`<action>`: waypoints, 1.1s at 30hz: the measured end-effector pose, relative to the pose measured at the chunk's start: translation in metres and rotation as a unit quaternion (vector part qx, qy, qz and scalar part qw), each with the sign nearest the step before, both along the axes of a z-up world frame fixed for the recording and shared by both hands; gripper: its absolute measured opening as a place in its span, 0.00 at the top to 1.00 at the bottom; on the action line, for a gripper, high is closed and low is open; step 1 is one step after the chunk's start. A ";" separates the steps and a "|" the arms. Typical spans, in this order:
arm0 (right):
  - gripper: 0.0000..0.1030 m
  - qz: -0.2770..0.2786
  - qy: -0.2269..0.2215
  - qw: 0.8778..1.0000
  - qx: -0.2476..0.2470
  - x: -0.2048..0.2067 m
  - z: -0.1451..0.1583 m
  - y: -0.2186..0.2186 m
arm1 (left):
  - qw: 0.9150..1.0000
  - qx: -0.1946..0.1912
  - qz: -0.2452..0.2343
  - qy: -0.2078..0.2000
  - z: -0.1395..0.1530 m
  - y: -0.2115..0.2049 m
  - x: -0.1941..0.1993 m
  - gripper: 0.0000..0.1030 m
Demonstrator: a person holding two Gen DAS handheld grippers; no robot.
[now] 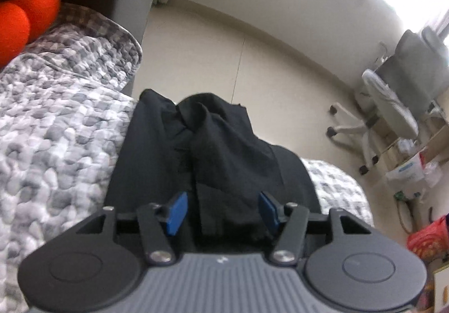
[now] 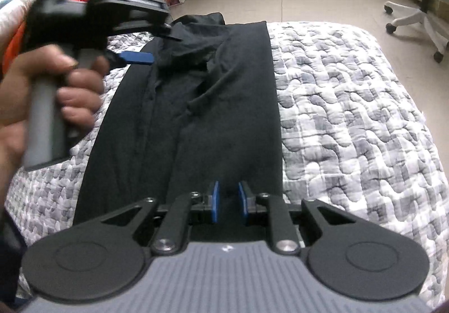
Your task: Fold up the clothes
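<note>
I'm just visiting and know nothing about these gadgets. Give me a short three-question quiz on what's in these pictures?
1. True or false: the black garment lies on a quilted bedspread.
2. Which gripper's jaws stand wider apart: the left gripper or the right gripper?
3. What colour are the fingertips?

Key: 1 true. 2 left. 3 blue.

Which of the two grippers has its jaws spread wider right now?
The left gripper: its blue pads sit far apart over the black garment. The right gripper has only a narrow gap between its pads, low over the same cloth.
</note>
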State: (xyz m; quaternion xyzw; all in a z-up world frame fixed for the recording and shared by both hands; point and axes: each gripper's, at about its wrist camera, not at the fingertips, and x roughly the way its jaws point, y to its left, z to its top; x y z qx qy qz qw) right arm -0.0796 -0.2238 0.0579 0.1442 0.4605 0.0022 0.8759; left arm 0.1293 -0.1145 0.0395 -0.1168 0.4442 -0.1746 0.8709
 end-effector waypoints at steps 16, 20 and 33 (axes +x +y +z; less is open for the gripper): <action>0.81 0.007 -0.005 1.000 -0.015 0.002 -0.001 0.010 | 0.999 0.021 -0.016 -0.045 0.013 -0.001 0.005 0.95; 0.81 0.007 -0.006 1.000 -0.015 0.002 -0.002 0.009 | 0.997 0.038 -0.009 -0.066 0.016 0.002 0.005 0.95; 0.80 -0.029 -0.018 0.999 0.016 0.003 0.002 -0.013 | 0.988 0.090 -0.019 -0.123 0.010 -0.002 -0.007 0.59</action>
